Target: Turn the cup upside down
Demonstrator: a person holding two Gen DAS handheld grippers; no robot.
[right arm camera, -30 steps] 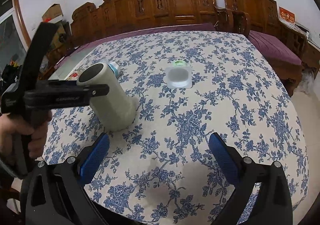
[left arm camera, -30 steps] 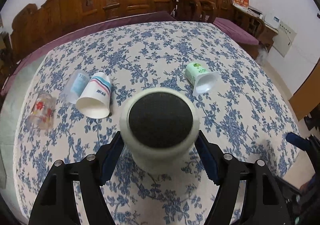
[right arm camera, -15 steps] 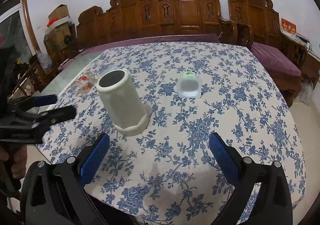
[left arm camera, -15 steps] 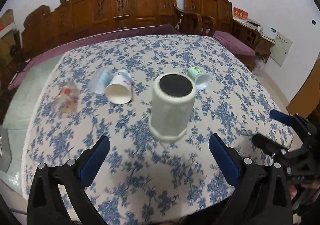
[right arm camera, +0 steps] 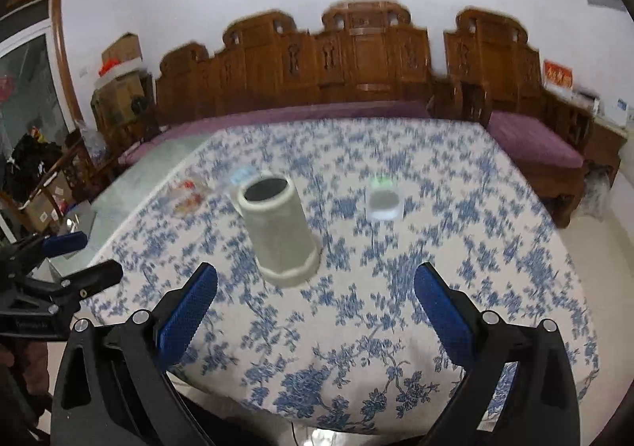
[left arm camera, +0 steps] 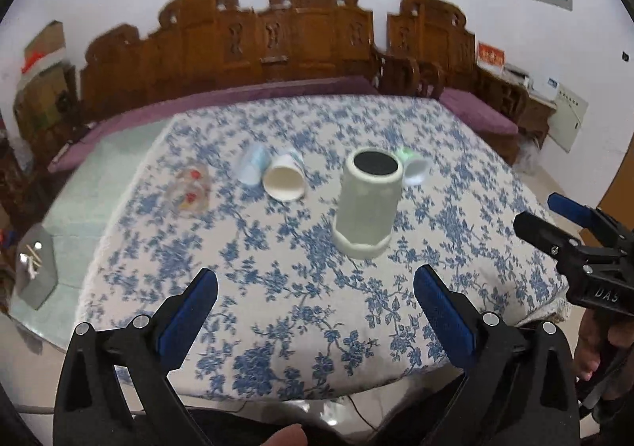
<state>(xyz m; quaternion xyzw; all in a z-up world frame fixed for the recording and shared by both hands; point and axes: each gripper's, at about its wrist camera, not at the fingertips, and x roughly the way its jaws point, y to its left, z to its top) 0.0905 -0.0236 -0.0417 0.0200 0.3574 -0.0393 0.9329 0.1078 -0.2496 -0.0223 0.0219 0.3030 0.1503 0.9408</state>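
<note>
A pale grey-green cup (left arm camera: 368, 204) stands upside down on the blue-flowered tablecloth (left arm camera: 301, 287), its dark round base facing up; it also shows in the right wrist view (right arm camera: 277, 230). My left gripper (left arm camera: 315, 311) is open and empty, well back from the cup near the table's front edge. My right gripper (right arm camera: 315, 311) is open and empty, also back from the cup. Each gripper shows in the other's view: the right one (left arm camera: 574, 228) at the right edge, the left one (right arm camera: 67, 259) at the left edge.
A white paper cup (left arm camera: 285, 178), a clear blue-printed cup (left arm camera: 249, 164) and a glass with red print (left arm camera: 188, 190) lie on their sides left of the grey cup. A small green-topped cup (left arm camera: 414, 168) lies behind it. Carved wooden benches (left arm camera: 277, 45) stand beyond the table.
The left gripper let go of the cup, opened wide and drew back. The cup now stands upside down on the table. The right gripper also pulled back and up.
</note>
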